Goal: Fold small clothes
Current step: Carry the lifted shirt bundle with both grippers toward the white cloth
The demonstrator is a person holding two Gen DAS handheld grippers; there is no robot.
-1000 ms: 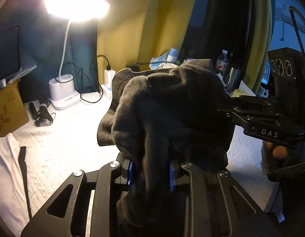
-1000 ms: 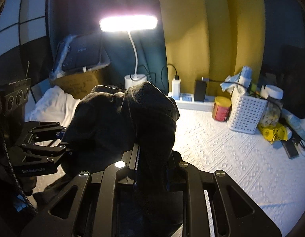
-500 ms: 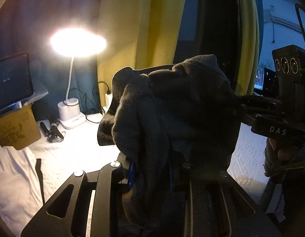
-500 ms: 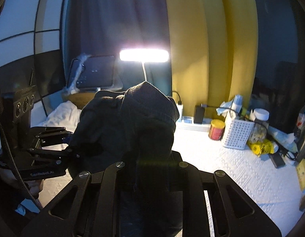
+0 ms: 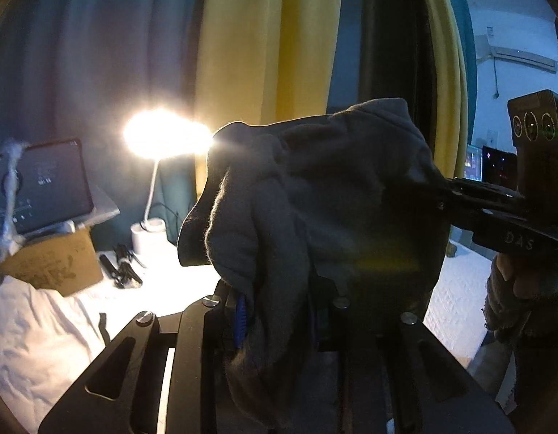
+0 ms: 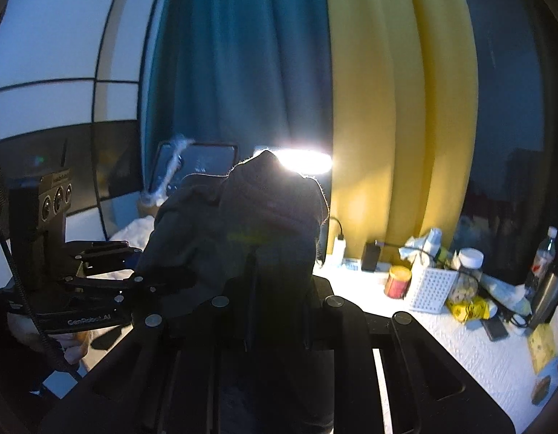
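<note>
A dark grey fleece garment (image 5: 315, 195) hangs bunched in the air between both grippers, well above the white table. My left gripper (image 5: 275, 311) is shut on one bunch of the cloth, which spills over its blue pads and hides them. My right gripper (image 6: 275, 289) is shut on another part of the same garment (image 6: 250, 224), and the cloth covers its fingertips. In the left wrist view the right gripper (image 5: 452, 199) reaches into the cloth from the right. In the right wrist view the left gripper (image 6: 163, 282) comes in from the left.
A lit desk lamp (image 5: 166, 137) stands at the back beside a tablet (image 5: 43, 184) on a cardboard box. White clothes (image 5: 33, 329) lie at the left. On the right are a white basket (image 6: 432, 289), a red can (image 6: 397, 281), a jar, bottles and a power strip (image 6: 351, 262). Yellow and teal curtains hang behind.
Both grippers have risen with the garment still held, and both views have tilted upward, so the lamp and table sit lower in the frames. The grip on the cloth is unchanged.
</note>
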